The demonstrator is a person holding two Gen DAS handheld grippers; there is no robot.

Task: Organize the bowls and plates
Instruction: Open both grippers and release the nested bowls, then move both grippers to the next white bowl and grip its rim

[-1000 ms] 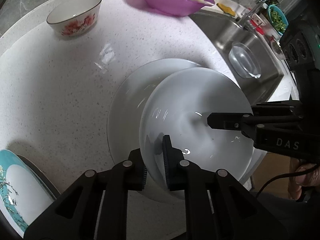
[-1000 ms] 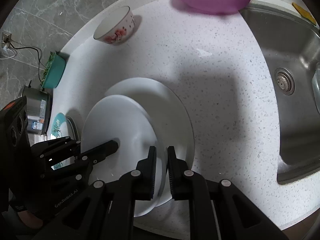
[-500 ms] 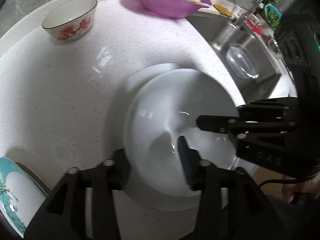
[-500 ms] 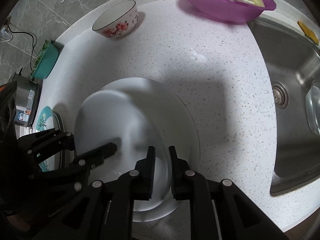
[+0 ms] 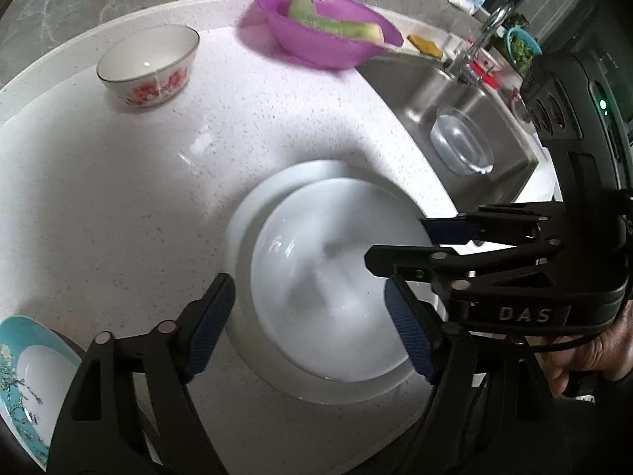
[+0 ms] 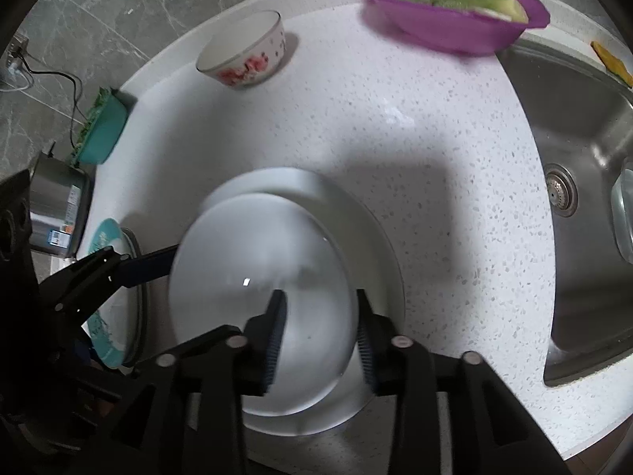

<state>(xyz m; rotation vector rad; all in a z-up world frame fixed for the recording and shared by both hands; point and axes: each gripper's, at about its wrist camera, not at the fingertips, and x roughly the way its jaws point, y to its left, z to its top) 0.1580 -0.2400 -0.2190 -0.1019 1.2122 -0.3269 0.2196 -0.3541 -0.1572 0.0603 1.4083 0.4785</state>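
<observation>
- Since the smaller white plate point(image 5: 328, 285) already lies inside the larger white plate point(image 5: 253, 213) at the lower middle of both views, that stacking step looks done.
- Both tools are letting go: the left gripper point(image 5: 312, 328) has its jaws opening wide, one either side of the plate's near rim, pads clear of it; the right gripper point(image 6: 318, 336) is opening too, its pads apart over the plate's edge and pressing on nothing.
- Left to do, as I judge it: the flowered bowl point(image 5: 148, 65) stands alone at the upper left of the worktop point(image 5: 118, 206), well apart from the stack, and a teal-rimmed plate point(image 5: 27, 380) sits at the lower left edge of the left view.
- Whether that teal-rimmed plate rests on another dish is hard to tell; blur and the frame edge hide it.
- Around: a purple bowl point(image 6: 447, 8) with green vegetable pieces at the top, a sink point(image 6: 585, 182) on the right holding a clear glass bowl point(image 5: 461, 144), a metal pot point(image 6: 55, 206) at the left.
- Nothing lies between the stack and the flowered bowl; each gripper crowds the other over the plates.
</observation>
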